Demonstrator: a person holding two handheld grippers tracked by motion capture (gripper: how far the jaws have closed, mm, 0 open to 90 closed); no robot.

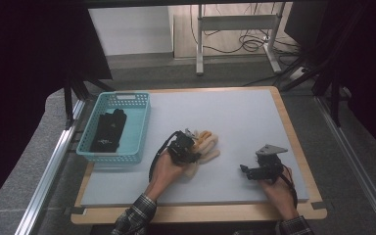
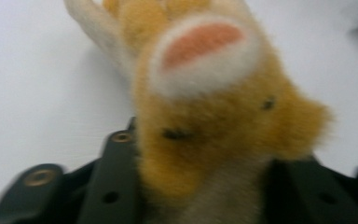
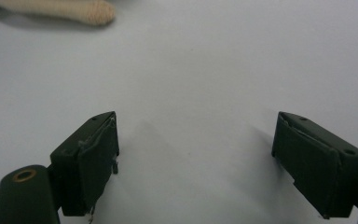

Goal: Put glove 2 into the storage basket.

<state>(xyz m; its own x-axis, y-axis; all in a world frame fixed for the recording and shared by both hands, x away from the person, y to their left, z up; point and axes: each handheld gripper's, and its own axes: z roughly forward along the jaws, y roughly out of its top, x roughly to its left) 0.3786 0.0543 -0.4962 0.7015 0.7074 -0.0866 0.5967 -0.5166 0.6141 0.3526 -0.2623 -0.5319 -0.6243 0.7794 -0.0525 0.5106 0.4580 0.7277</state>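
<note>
Item: furry paw glove, mid-table, long axis running away from you, toes pointing toward the far right | your left gripper: jaws clamped on its cuff | your right gripper: jaws wide, holding nothing, near right.

sleeves: plaid cuffs, left sleeve at 7 o'clock
left gripper: black, black cable
right gripper: black jaws, brass screw, grey three-cornered plate

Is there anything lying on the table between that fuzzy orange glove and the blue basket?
Nothing visible does. The fuzzy orange glove, clamped in the left gripper, has bare table between it and the blue basket, which already holds a black glove.
</note>
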